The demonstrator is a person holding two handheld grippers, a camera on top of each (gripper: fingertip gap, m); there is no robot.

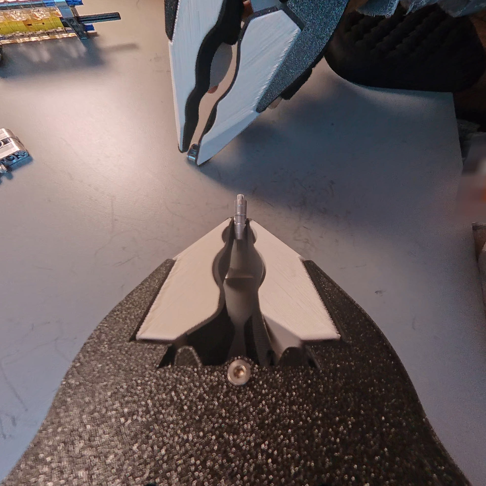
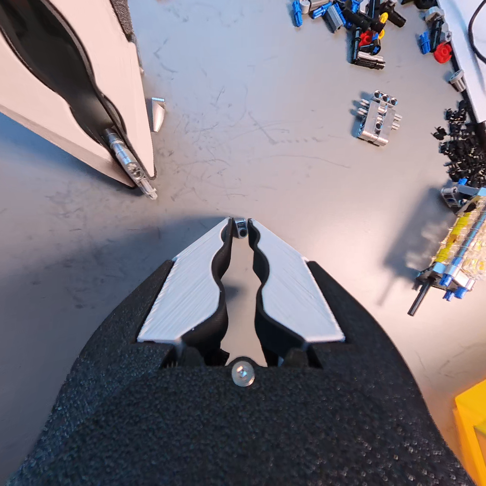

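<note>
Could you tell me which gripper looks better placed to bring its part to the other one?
Probably the left gripper: its grey pin juts past the fingertips, pointing toward the right gripper, which pinches a small bush low over the table.

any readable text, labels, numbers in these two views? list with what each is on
None readable.
No writing shows on the left gripper or its grey pin.
None on the right gripper or its small grey bush.
None on the grey block, the loose parts pile or the yellow assembly.

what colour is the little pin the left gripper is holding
Light grey, almost silvery. The pin shows best in the left wrist view, pinched at the tip of the left gripper.
</note>
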